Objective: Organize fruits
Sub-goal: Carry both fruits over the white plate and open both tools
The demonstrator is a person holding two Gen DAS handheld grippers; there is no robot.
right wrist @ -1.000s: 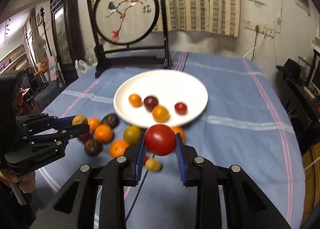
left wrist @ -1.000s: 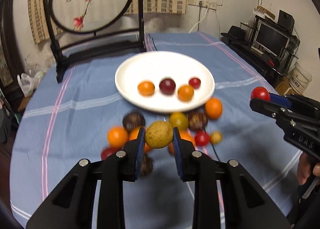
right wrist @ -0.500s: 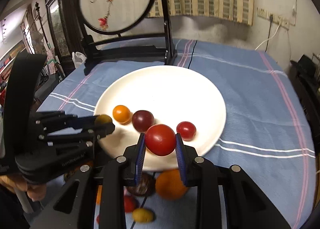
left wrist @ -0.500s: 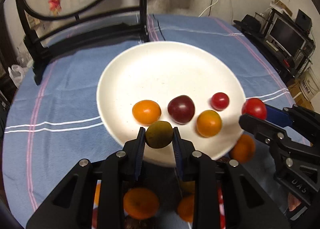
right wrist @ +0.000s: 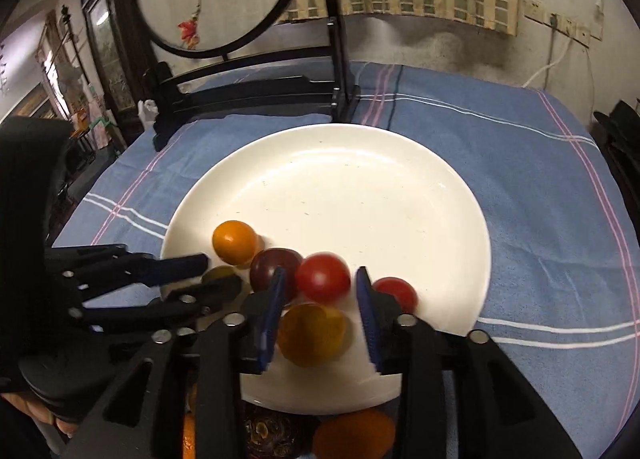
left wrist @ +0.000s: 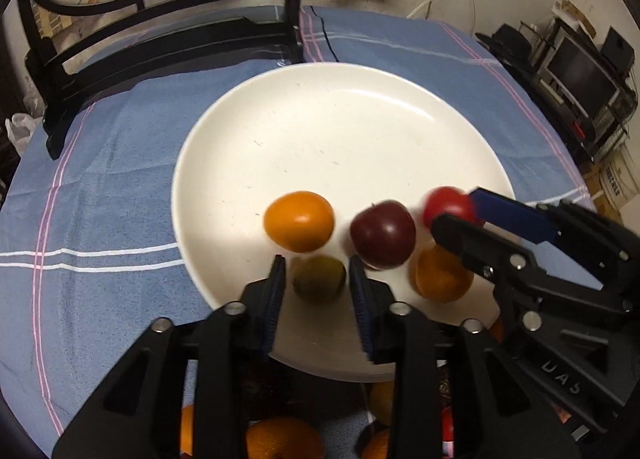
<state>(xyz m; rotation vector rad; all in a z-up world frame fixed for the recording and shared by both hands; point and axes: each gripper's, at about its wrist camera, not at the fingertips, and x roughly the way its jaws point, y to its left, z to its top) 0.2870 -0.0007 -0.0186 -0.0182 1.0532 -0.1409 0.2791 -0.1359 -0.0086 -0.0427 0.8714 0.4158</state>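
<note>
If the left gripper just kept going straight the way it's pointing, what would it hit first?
Most likely the olive-green fruit lying between the left gripper's just-opened jaws, then the white plate beneath it; depth is hard to judge.

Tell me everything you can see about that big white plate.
The white plate is round, shallow and glossy, probably ceramic, with faint specks. It lies flat on the blue striped tablecloth, before a dark wooden stand. Its far half is bare; small fruits cluster near its front edge: an orange fruit, a dark red one, a small red one and another orange one. A greenish fruit and a red tomato sit between the two grippers' parted jaws over it.
</note>
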